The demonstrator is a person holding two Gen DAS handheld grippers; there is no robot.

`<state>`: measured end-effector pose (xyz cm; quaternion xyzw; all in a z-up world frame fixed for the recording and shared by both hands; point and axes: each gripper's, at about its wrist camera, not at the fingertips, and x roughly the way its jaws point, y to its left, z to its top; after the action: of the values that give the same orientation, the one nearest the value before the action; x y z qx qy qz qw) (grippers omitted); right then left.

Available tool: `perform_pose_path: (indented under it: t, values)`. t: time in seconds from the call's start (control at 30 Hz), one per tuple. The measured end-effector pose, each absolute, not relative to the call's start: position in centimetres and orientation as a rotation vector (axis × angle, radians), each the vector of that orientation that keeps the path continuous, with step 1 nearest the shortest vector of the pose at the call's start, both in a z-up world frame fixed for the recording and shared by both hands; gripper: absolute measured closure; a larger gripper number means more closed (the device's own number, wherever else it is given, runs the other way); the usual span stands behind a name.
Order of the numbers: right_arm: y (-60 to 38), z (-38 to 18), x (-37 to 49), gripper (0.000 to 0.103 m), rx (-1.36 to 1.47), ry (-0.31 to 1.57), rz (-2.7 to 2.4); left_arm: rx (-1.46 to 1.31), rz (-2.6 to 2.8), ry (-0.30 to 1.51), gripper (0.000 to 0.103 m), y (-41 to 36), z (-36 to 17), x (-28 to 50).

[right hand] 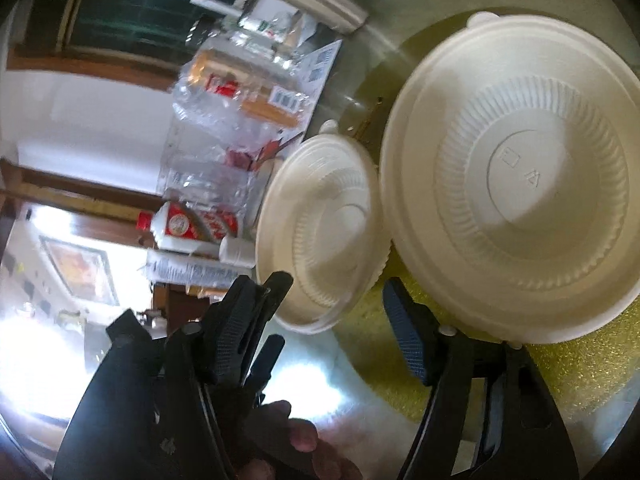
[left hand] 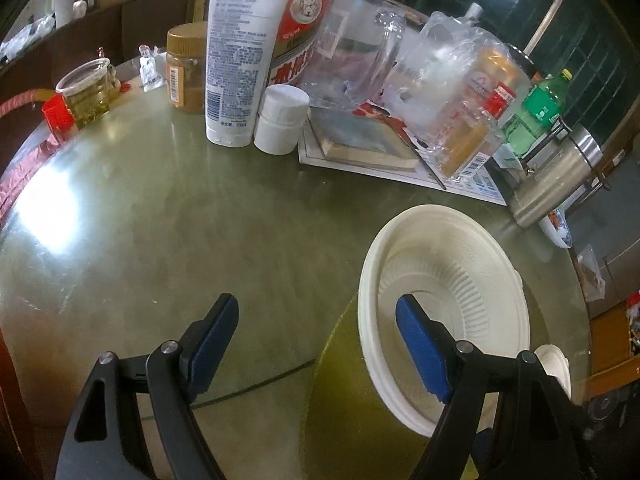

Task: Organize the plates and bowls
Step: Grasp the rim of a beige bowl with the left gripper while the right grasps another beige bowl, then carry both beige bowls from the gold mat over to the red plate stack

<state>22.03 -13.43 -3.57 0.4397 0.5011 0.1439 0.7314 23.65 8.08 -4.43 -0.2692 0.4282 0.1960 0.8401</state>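
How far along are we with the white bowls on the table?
Done: nothing visibly stacked; the large white bowl and small white bowl sit side by side, apart. In hand: the right claw straddles the small bowl's near rim, pads not visibly pressing; the left claw is open with one finger over the large bowl. Left: grip and nest them.

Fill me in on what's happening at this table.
A person holds a two-finger gripper in each hand, sorting white disposable dishes on a cluttered glass-topped table. The left gripper is open, one finger hanging over the large white bowl, nothing held. The right gripper is open too, its jaws just short of the small white bowl, which sits beside the large one on a glittery gold mat. Neither bowl is gripped.
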Motion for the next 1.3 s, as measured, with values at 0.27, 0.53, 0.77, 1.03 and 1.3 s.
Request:
perform_pose_path:
  t: [0.27,0.53,0.77,1.03,1.3]
  values:
    - [-12.9,-4.4,22.7,0.094,0.895,1.122,0.256,-0.418,0.412,0.972,0.089,6.7,-5.0,24.8]
    - [-12.8,-3.2,19.9,0.094,0.847,1.096,0.294,-0.398,0.388,0.952,0.090,6.9,-3.6,21.9]
    - [-14.0,-1.3,14.8,0.094,0.810,1.027,0.309,-0.328,0.337,0.897,0.088,5.3,-1.8,17.2]
    - [-16.4,-0.3,8.8,0.093,0.763,0.942,0.263,-0.256,0.246,0.863,0.087,2.4,-1.2,13.0]
    - [-18.4,-1.0,4.5,0.092,0.704,0.886,0.179,-0.194,0.161,0.866,0.087,-0.6,-2.3,10.3]
